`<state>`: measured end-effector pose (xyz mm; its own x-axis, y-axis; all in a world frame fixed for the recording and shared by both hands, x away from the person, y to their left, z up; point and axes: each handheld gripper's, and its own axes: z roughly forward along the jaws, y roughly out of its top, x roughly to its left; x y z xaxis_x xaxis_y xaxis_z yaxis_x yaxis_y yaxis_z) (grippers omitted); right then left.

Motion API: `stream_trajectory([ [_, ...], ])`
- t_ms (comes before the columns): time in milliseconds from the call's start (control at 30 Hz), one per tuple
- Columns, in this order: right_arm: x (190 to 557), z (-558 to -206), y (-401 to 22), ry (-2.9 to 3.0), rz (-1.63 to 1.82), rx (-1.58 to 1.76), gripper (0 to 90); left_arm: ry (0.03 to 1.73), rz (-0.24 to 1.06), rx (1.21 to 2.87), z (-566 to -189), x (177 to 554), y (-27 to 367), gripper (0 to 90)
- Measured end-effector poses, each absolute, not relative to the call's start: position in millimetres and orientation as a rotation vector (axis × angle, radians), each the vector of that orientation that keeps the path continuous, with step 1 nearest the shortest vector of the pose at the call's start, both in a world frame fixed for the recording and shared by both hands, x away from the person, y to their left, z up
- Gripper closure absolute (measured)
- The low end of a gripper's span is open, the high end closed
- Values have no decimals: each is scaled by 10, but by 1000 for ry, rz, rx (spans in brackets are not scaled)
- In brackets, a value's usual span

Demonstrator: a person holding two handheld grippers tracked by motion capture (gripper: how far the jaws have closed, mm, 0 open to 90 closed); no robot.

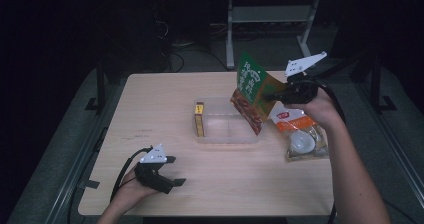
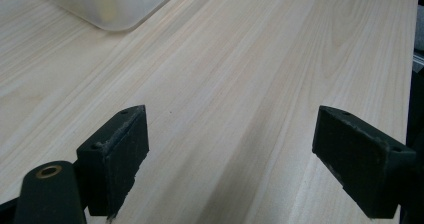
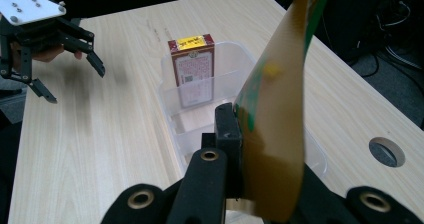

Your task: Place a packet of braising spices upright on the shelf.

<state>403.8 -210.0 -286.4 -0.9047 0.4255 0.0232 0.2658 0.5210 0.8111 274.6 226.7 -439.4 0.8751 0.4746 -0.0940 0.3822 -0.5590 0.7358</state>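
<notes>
Box (image 1: 199,119) stands at left end of tub (image 1: 227,134) mid-table, pouch (image 1: 252,91) held above tub's right end, bag (image 1: 300,136) lying right of tub.

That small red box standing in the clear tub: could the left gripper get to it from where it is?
Probably yes: the left gripper is open, and bare table lies between it and the red box at the tub's near end.

My pale wooden table (image 1: 165,184) carries a clear bin (image 1: 226,127) and, right of it, a clear food bag (image 1: 301,139).
</notes>
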Motion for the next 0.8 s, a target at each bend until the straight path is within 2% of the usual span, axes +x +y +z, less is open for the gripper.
stream_trajectory([
  [800, 4164, -3200, -2053, 2611, 1273, 684, 897, 611, 154, 2256, -4431, 2759, 2262, 134],
])
